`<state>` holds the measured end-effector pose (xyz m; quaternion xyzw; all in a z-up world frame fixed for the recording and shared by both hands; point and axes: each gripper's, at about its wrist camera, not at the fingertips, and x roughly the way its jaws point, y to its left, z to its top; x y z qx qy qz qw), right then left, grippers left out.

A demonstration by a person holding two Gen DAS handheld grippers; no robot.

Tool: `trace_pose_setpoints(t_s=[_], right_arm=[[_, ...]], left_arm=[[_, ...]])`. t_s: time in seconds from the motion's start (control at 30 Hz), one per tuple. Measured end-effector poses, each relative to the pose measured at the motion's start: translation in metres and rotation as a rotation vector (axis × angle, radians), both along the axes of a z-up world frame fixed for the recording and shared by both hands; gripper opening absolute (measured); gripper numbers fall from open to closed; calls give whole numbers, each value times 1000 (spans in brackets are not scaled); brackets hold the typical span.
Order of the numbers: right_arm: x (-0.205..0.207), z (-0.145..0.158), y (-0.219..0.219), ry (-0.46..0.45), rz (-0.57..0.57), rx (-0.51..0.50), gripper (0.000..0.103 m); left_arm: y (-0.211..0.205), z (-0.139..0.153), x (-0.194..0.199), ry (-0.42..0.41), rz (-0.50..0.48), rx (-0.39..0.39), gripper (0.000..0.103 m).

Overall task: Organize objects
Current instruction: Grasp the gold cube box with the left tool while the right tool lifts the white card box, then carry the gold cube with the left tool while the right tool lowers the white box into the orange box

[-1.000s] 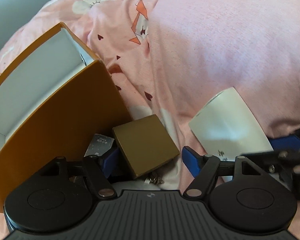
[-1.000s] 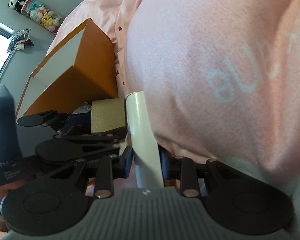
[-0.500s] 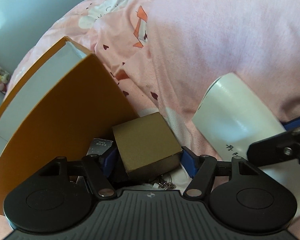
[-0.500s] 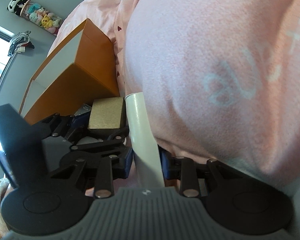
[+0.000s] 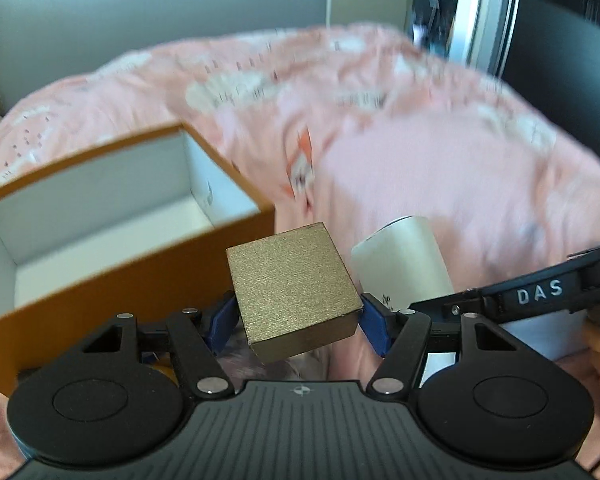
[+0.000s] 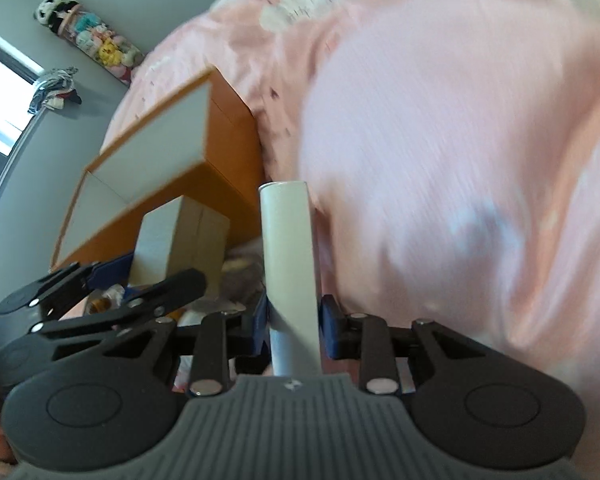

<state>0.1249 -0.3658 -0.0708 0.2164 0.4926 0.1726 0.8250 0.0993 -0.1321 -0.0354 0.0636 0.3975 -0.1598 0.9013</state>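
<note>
With the left tool (image 5: 296,322) closing on the gold box (image 5: 294,294) and the right tool (image 6: 294,326) clamped narrowly on the white tube (image 6: 288,256), both above the bed beside the orange box (image 5: 132,268), I'd clear its rim before lowering.

A bed (image 5: 440,168) with a pink printed cover carries everything. An open orange box (image 5: 132,280) with a white inside sits on it at the left. A plain pink cushion or folded cloth (image 6: 440,200), blurred so I cannot tell which, lies to the right of the box.
</note>
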Motion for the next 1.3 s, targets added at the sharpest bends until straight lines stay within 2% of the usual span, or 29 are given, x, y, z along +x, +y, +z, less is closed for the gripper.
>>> trace_pose_setpoints(t_s=[0.17,0.3,0.47,0.57,0.7,0.8,0.9,0.97,1.1,1.23,1.3], right_arm=[[14,36,14,-109,19,-60,30],[31,68,39,-182,59,-86,30],[53,110,80,-321,120,-89,30],[74,127,112,-391,140,-102,30],[104,133,146,-451,158,-124,29],[132,115,169,-426,157,-139,30],[153,84,186,-355,162,-164,29],[158,65,193,-297,157,-184,29],[156,37,190,-147,170,-161,29],[147,20,187,-26,202,-149,29],[144,19,191,-43,218,-165,29]], left_arm=[[25,35,0,-106,65,-110,75],[57,63,10,-139,132,-213,75],[90,84,29,-237,222,-215,75],[108,87,43,-246,271,-226,75],[127,78,59,-247,316,-178,75],[139,65,69,-223,347,-151,75],[149,51,70,-196,352,-153,75],[153,45,69,-192,346,-154,75],[157,34,68,-162,341,-161,75],[156,25,73,-133,326,-158,75],[156,20,78,-109,322,-147,75]])
